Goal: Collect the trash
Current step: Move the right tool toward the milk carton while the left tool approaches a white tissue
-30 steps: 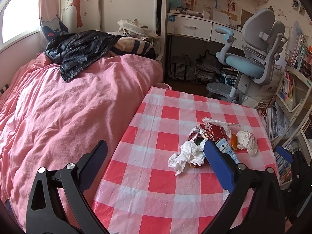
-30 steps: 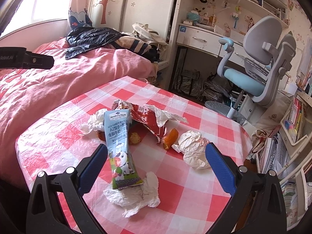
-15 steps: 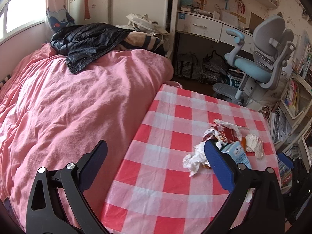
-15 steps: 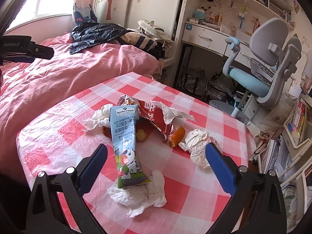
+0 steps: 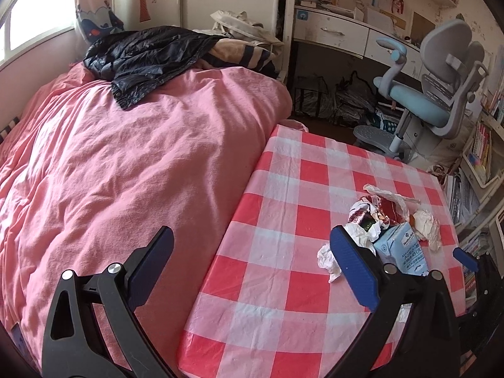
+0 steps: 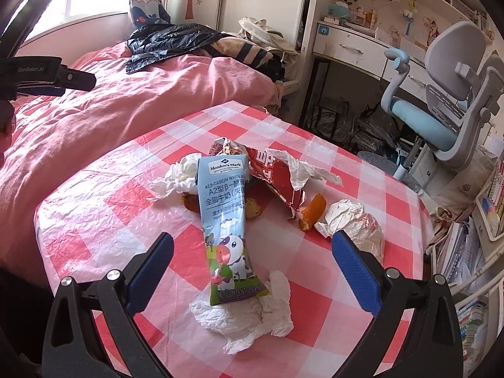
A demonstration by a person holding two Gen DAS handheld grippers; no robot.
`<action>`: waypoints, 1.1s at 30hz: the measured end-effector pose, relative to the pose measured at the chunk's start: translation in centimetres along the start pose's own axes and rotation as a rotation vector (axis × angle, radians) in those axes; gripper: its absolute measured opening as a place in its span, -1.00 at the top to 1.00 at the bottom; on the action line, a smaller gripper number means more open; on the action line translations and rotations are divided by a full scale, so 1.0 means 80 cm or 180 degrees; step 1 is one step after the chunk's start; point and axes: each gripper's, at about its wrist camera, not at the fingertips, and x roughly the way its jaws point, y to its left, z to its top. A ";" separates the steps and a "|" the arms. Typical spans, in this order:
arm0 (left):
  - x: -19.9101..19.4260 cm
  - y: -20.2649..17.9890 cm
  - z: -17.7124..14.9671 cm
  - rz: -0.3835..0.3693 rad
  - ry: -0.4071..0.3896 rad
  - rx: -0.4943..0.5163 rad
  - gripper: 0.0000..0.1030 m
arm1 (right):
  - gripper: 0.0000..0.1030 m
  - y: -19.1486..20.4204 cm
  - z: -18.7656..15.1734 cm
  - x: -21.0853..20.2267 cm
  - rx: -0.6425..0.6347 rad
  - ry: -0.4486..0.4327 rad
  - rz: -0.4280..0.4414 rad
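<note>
Table [image 6: 104, 220], red-white check cloth, centre frame
On it: milk carton [image 6: 228, 220], crumpled tissues [image 6: 252, 318], red wrapper [image 6: 277, 179], paper wad [image 6: 356, 223], orange peel [image 6: 313, 214]

both wrist views look down over the same checked table [image 5: 283, 220].

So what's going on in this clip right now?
A person holds a pair of tongs in each hand over a checked table strewn with trash. Both the right tongs and the left tongs are open and empty. Nothing is picked up yet: the milk carton lies on a crumpled tissue, near a torn red wrapper, an orange peel and a wadded paper.
</note>
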 end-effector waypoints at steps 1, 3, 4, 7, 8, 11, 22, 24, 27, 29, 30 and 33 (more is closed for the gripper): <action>0.000 -0.004 0.000 -0.0007 0.0002 0.0030 -0.86 | -0.87 -0.001 0.000 0.001 0.0004 0.0007 0.0004; 0.001 -0.010 0.000 -0.0015 0.0005 0.0065 -0.86 | -0.87 -0.002 0.000 0.003 0.0010 0.0024 0.0007; 0.002 -0.012 0.000 -0.0018 0.0007 0.0080 -0.86 | -0.87 -0.003 0.000 0.004 0.0013 0.0032 0.0009; 0.003 -0.018 0.000 -0.0014 0.0004 0.0127 -0.86 | -0.87 -0.004 0.000 0.007 0.0023 0.0050 0.0020; 0.003 -0.019 0.001 -0.0015 0.0002 0.0144 -0.86 | -0.87 -0.004 0.001 0.008 0.0026 0.0059 0.0024; 0.005 -0.024 0.001 -0.0041 0.0009 0.0187 -0.86 | -0.87 -0.003 0.001 0.012 0.0020 0.0090 0.0044; 0.029 -0.046 0.000 -0.0097 0.0133 0.0401 -0.86 | -0.87 -0.004 0.003 0.031 0.0079 0.0182 0.0159; 0.031 -0.051 0.001 -0.0101 0.0127 0.0443 -0.86 | -0.87 -0.004 0.003 0.034 0.0078 0.0192 0.0167; 0.035 -0.058 0.002 -0.0108 0.0138 0.0502 -0.86 | -0.87 -0.007 0.004 0.039 0.0087 0.0207 0.0185; 0.041 -0.064 0.002 -0.0118 0.0170 0.0545 -0.86 | -0.85 -0.008 0.004 0.042 0.0102 0.0224 0.0198; 0.044 -0.067 0.002 -0.0125 0.0194 0.0571 -0.86 | -0.78 -0.009 0.004 0.044 0.0108 0.0238 0.0204; 0.060 -0.074 -0.002 -0.0149 0.0313 0.0631 -0.86 | -0.53 -0.010 0.002 0.052 0.0138 0.0331 0.0256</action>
